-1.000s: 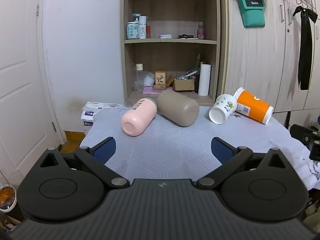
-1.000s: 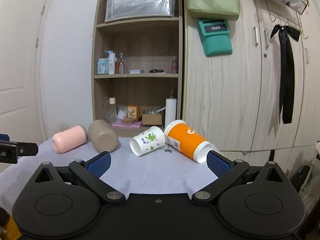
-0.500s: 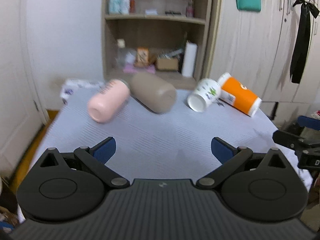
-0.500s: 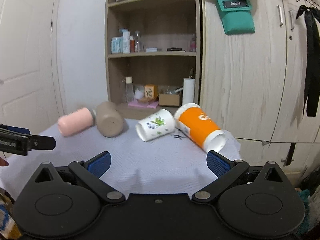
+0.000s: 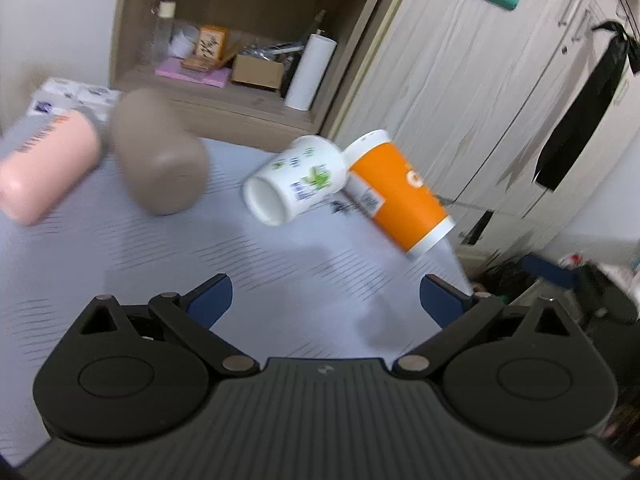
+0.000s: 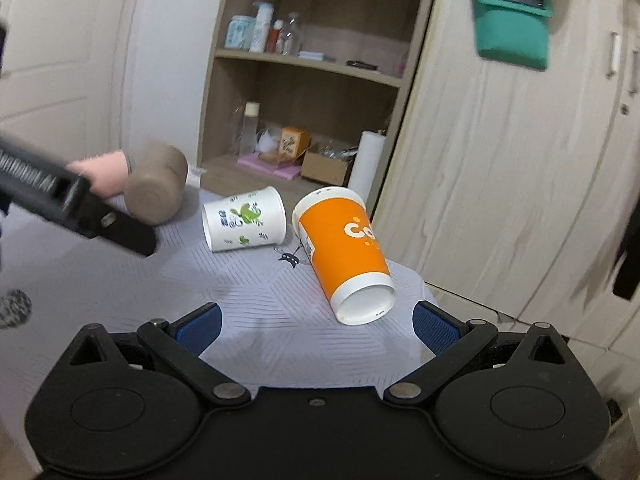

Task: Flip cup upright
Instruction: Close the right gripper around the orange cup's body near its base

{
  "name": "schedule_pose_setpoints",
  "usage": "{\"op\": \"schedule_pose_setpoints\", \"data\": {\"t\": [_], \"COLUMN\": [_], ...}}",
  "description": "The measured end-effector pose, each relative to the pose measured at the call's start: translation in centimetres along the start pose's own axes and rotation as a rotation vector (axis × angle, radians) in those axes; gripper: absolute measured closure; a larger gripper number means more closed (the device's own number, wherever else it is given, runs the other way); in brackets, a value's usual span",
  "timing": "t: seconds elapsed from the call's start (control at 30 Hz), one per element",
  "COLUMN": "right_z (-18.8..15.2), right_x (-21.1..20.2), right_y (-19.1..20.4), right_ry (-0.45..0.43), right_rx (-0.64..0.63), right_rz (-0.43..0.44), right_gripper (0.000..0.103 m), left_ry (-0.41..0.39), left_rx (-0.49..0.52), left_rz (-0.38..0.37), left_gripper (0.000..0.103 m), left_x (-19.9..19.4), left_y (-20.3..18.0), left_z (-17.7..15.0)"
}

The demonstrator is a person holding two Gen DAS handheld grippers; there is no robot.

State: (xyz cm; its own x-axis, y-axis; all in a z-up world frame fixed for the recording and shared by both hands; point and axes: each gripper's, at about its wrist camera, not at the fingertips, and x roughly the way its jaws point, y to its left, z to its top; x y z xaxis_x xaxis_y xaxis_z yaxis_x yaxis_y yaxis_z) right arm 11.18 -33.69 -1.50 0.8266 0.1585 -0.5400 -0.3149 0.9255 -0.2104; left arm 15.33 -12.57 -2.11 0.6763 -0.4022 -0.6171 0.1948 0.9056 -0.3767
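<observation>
Several cups lie on their sides on a table with a pale grey-blue cloth (image 5: pixel 200 256): a pink one (image 5: pixel 44 172), a taupe one (image 5: pixel 160 160), a white one with green print (image 5: pixel 296 180) and an orange one (image 5: pixel 396 196). My left gripper (image 5: pixel 324 300) is open and empty, above the cloth short of the white cup. My right gripper (image 6: pixel 316 324) is open and empty, just short of the orange cup's (image 6: pixel 344 252) mouth. The white cup (image 6: pixel 244 224) lies to its left. The left gripper's body (image 6: pixel 72 204) crosses the right wrist view at left.
A wooden shelf unit (image 6: pixel 312 92) with bottles, boxes and a paper roll stands behind the table. Wardrobe doors (image 6: pixel 500 160) stand to the right, with a green pouch (image 6: pixel 510 36) hung on them. The table's right edge drops off beside the orange cup.
Both grippers have moved forward over the table toward the cups and tilted down. The left one has swung right toward the white and orange cups. Both stay open.
</observation>
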Motion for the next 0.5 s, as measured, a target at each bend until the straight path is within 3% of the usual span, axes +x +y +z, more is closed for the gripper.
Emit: {"op": "schedule_pose_setpoints", "data": {"t": [0.17, 0.37, 0.5], "right_z": [0.3, 0.8, 1.2], "right_x": [3.0, 6.6, 8.6], "right_y": [-1.3, -2.5, -3.0], "right_ry": [0.009, 0.036, 0.045], "right_rx": [-0.026, -0.102, -0.136], "right_rz": [0.022, -0.014, 0.027], "right_gripper": [0.005, 0.011, 0.011], "left_ry": [0.009, 0.036, 0.050], "left_rx": [-0.043, -0.152, -0.197], "left_rz": [-0.031, -0.104, -0.148], "left_gripper": [0.004, 0.006, 0.007], "left_x": [3.1, 6.6, 8.3], "left_y": [-2.0, -2.5, -2.7], "left_z": [1.1, 1.8, 1.9]}}
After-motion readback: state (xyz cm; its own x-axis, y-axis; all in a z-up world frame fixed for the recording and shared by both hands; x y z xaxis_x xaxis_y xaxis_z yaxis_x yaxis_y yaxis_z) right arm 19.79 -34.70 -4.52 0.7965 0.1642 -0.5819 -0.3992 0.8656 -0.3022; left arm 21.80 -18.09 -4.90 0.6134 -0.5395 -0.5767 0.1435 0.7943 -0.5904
